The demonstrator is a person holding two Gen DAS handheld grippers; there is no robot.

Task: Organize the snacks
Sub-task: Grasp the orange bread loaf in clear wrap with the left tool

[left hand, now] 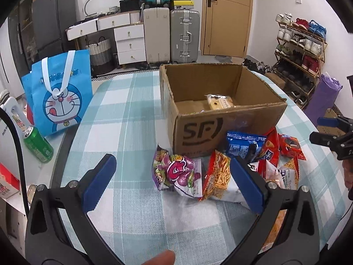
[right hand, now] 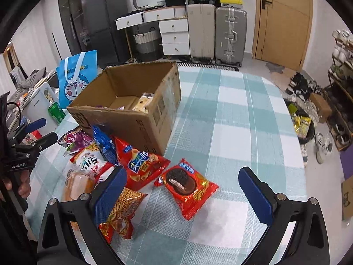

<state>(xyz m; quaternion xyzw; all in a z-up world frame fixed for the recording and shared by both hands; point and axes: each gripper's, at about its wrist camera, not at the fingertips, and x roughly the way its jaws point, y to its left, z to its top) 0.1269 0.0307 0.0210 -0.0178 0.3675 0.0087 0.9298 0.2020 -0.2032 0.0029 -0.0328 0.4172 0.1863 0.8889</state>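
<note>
The snack packets lay heaped on the tabletop against the near wall of the open cardboard box, the landmark here: a purple bag at the box's left corner, a blue packet leaning on its front, a red chip bag and a noodle-stick bag just before it, and a red chocolate-pie packet lying flat and apart, out past the box's right corner. All looked soft, crinkly and glossy, likely slippery to pinch. One pale wrapped snack already sat inside the box, so the sorting seemed barely begun, with a pick-up in hand. The left tool was spread wide around the purple bag, touching nothing; the right tool was likewise spread, bracketing the pie packet. The next move probably called for lowering, closing on a packet, and lifting it over the box wall.
</note>
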